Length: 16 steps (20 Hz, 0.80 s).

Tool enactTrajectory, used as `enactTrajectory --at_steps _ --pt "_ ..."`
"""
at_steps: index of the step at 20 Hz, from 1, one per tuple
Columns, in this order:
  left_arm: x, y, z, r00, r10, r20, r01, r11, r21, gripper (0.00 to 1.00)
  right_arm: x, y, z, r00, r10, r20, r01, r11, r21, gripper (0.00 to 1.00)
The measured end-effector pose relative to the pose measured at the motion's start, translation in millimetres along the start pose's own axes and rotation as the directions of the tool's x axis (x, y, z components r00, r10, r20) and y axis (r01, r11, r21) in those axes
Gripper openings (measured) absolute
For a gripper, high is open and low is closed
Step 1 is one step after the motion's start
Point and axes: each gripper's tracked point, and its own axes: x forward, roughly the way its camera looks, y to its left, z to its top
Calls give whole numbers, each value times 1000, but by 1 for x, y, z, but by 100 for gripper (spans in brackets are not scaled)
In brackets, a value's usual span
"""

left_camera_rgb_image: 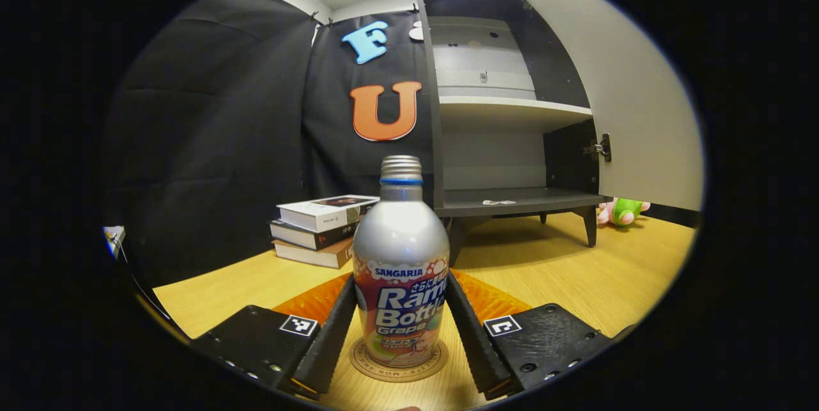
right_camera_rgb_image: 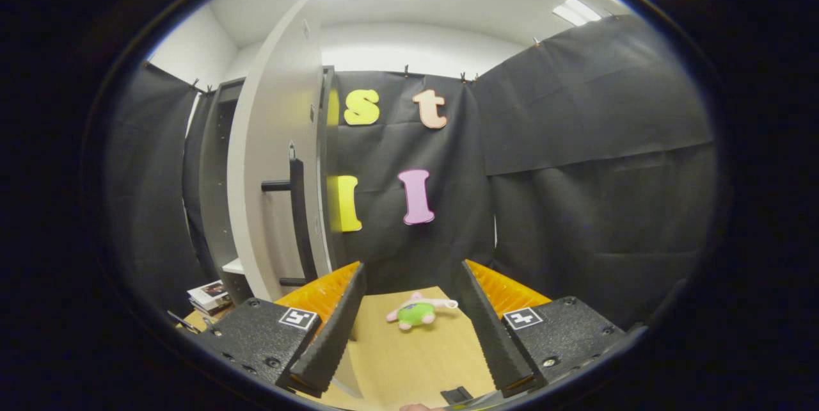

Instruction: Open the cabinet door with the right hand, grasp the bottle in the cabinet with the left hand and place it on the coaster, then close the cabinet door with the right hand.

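A: How many things are out there?

B: One grape soda bottle (left_camera_rgb_image: pixel 401 270), upright on one round coaster (left_camera_rgb_image: pixel 398 363) on the desk (left_camera_rgb_image: pixel 576 270). Three stacked books (left_camera_rgb_image: pixel 320 228) sit behind it, and there is one plush toy (right_camera_rgb_image: pixel 416 313).

A: The grippers?

B: The left gripper (left_camera_rgb_image: pixel 400 328) is level, its jaws flanking the bottle; I cannot tell whether they press it. The right gripper (right_camera_rgb_image: pixel 413 334) has its jaws spread, empty, beside the open cabinet door (right_camera_rgb_image: pixel 272 193) and its handle (right_camera_rgb_image: pixel 296 219). The cabinet (left_camera_rgb_image: pixel 505 110) shelves are bare.

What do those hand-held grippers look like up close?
Each hand-held gripper, left and right, has two long ridged fingers on chunky black blocks with visible screws. Every block carries a small square black-and-white marker, and ribbed orange parts sit behind the fingers.
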Motion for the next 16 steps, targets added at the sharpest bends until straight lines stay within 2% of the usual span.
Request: enactTrajectory --at_steps 10,16 --pt "-4 -1 20 1000 -31 6 31 999 -19 94 -1 -3 -6 1000 -1 -8 1 1000 18 91" --pt "-32 7 99 988 -11 153 18 999 -39 94 1 0 -13 1000 11 -13 -11 1000 29 91"
